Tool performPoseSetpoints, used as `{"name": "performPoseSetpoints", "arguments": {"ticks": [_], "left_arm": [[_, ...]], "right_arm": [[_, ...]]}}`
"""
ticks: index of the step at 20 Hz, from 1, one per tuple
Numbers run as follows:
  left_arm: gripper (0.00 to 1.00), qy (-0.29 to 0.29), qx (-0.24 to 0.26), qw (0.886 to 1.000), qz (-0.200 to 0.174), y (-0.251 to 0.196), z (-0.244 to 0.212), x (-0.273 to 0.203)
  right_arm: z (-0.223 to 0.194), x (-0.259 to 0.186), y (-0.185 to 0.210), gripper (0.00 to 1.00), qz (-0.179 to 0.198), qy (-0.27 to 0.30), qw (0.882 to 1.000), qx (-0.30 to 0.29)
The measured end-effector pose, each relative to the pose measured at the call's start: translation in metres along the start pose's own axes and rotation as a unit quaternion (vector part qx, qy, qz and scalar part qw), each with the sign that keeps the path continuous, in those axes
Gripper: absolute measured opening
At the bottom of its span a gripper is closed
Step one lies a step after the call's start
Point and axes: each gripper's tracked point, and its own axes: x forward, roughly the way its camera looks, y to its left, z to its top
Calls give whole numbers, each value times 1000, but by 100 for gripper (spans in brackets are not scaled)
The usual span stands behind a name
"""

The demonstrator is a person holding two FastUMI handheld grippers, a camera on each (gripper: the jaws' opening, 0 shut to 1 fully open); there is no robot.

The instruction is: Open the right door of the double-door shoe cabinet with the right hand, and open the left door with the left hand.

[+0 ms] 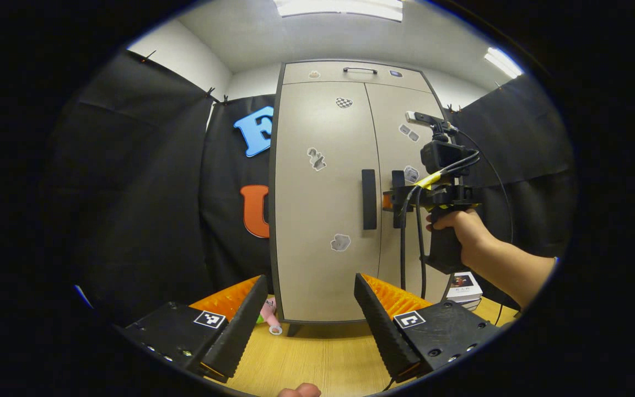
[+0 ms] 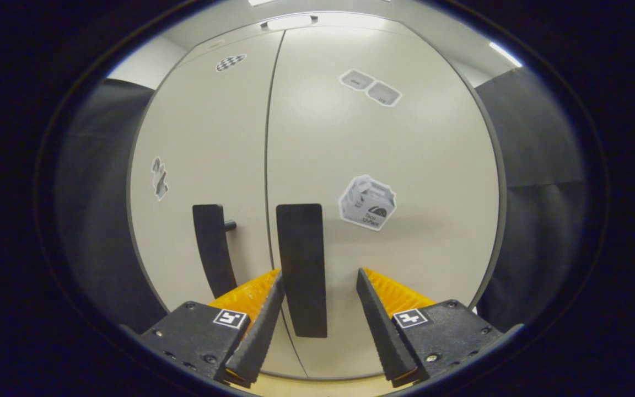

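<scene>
The shoe cabinet (image 1: 323, 209) stands upright on the wooden table (image 1: 317, 358) against the black booth wall, both doors closed, a drawer with a slim handle across its top. Its left door (image 1: 323, 165) and right door (image 2: 383, 165) meet at a straight centre seam, and several small stickers dot both panels. Each door carries a dark vertical handle next to the seam: the left door handle (image 1: 369, 199) and the right door handle (image 2: 302, 270).

In the left gripper view, the left gripper (image 1: 309, 317) hangs back from the cabinet, well apart from it, its fingers spread wide with nothing between them. Farther off, a hand (image 1: 458, 226) holds the right gripper (image 1: 400, 199) up at the right door handle.

In the right gripper view, the right gripper's fingers gape on either side of the right door handle; the handle's lower part sits between them, with clear space on the right side, so they are not clamped on it

A stack of books (image 1: 465, 289) lies on the table beside the cabinet's right foot, and a small pink object (image 1: 270, 317) lies at its left foot
</scene>
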Motion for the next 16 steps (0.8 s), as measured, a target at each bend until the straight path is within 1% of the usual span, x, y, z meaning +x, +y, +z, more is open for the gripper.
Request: {"name": "performPoseSetpoints", "arguments": {"ticks": [1, 2, 3, 5, 6, 7, 8, 9, 10, 11, 12, 16], "left_arm": [[95, 2, 0, 1000, 1, -1, -1, 1], [95, 3, 0, 1000, 1, -1, -1, 3], [95, 3, -1, 1000, 0, -2, -1, 3], [95, 0, -1, 1000, -2, -2, 1, 1], [95, -2, -1, 1000, -3, -2, 1, 0], [95, -4, -1, 1000, -5, -3, 2, -1], [95, -6, -2, 1000, -5, -3, 2, -2], [95, -6, -2, 1000, -5, -3, 2, -2], [95, -4, -3, 1000, -6, -4, 1, -3], [95, -3, -4, 1000, -6, -3, 0, -2], [95, -3, -5, 1000, -7, -2, 0, -1], [95, -6, -5, 1000, 1, 1, 2, -5]], "right_arm": [[-1, 2, -2, 81, -4, 1, 1000, -4], [-1, 1, -3, 77, -8, -1, 1000, -6], [-2, 2, -4, 79, -13, 0, 1000, -10], [-2, 3, -4, 72, -15, -1, 1000, -14], [-2, 2, -4, 73, -13, -1, 1000, -15], [-3, 3, 0, 72, -4, 1, 1000, -11], [-5, 2, 10, 62, 17, 3, 1000, 0], [-4, 2, 10, 53, 11, -4, 1000, -2], [-6, 2, 9, 34, 10, -3, 1000, -13], [-4, 3, 9, 32, 9, -10, 1000, -19], [-4, 2, 10, 29, 11, -13, 1000, -12], [-5, -2, 10, 23, 22, -9, 1000, -11]]}}
